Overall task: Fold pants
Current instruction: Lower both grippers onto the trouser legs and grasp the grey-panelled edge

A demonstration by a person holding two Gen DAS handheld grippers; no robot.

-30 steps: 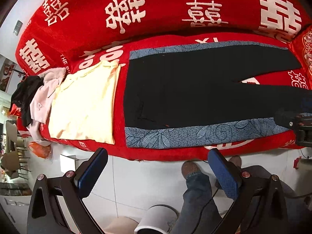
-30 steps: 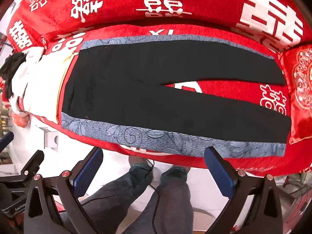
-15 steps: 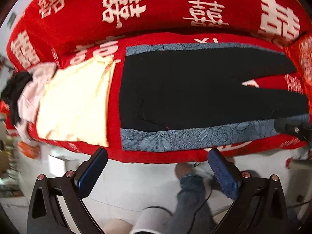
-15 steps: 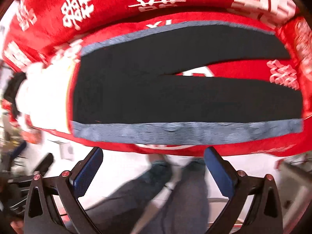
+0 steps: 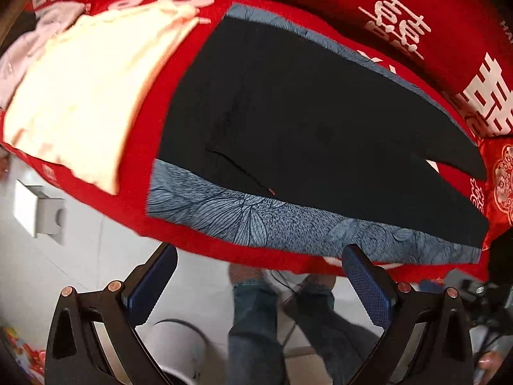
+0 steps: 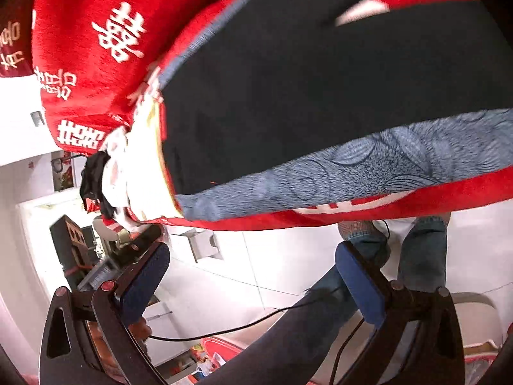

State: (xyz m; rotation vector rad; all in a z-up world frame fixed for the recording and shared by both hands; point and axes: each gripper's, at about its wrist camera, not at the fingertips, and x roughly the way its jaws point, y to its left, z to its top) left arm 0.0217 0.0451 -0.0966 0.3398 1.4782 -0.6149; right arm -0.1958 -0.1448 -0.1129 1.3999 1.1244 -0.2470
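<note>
Black trousers [image 5: 320, 128]: spread flat on a grey-blue leaf-print cloth [image 5: 288, 224] over a red sofa [image 5: 400, 9].
Left gripper [image 5: 259, 276]: fingers apart, empty, before the sofa edge.
Right gripper [image 6: 253, 272]: likewise apart, empty.

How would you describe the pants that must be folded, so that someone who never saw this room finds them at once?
Start from the red sofa cover with large white characters. On its seat lies a grey-blue leaf-patterned cloth, and the black pants lie flat on it, the two legs parting at one end. The cream garment beside them is pale and legless; only the pants are black and long.
</note>
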